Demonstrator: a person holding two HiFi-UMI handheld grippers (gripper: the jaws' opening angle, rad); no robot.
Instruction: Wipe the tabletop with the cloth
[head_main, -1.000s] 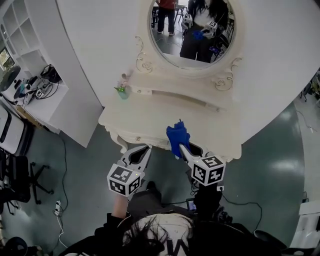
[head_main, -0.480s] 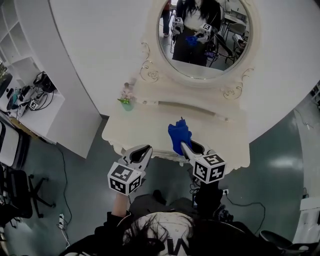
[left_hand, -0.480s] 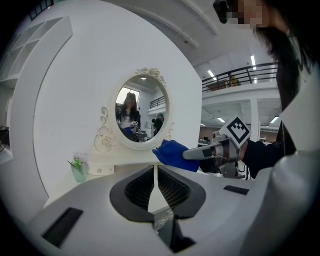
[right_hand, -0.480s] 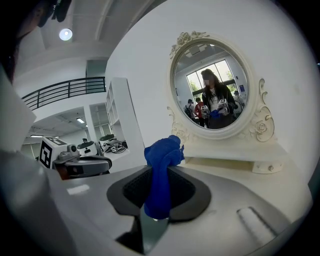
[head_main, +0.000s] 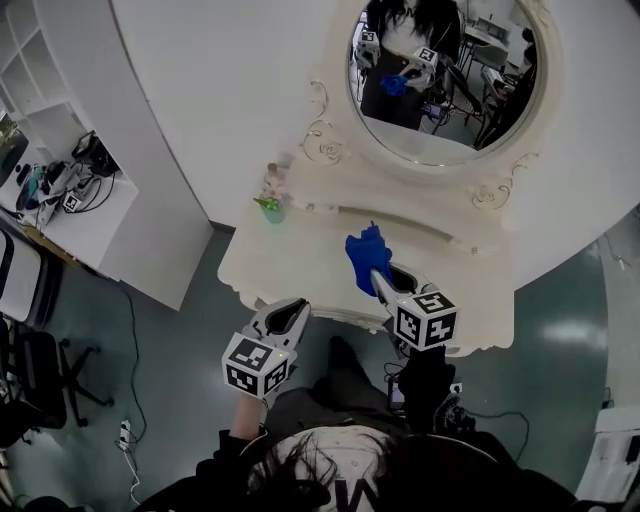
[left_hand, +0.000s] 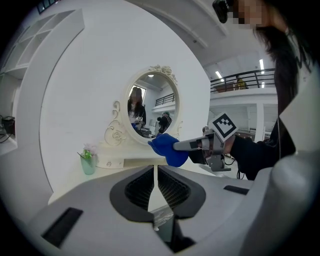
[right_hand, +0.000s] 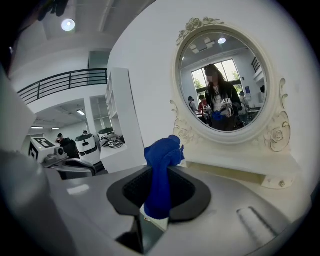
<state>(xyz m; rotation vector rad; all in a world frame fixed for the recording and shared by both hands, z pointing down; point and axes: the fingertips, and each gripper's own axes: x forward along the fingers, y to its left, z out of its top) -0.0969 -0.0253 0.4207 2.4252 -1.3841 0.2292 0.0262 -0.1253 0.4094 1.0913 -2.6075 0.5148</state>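
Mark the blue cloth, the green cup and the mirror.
blue cloth (head_main: 365, 252), head view, bunched middle of the cloth.
green cup (head_main: 272, 210), head view, its body.
mirror (head_main: 445, 85), head view, centre of the glass.

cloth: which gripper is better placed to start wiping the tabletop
Right. The right gripper is shut on the blue cloth above the tabletop; the left gripper holds nothing, jaws together, near the table's front edge.

The right gripper (right_hand: 160, 174) has its jaws closed on the blue cloth (right_hand: 163, 152), whose bunched end stands up above them. Beyond lies the cream tabletop (right_hand: 225, 171), with the oval mirror (right_hand: 227, 82) at the far right
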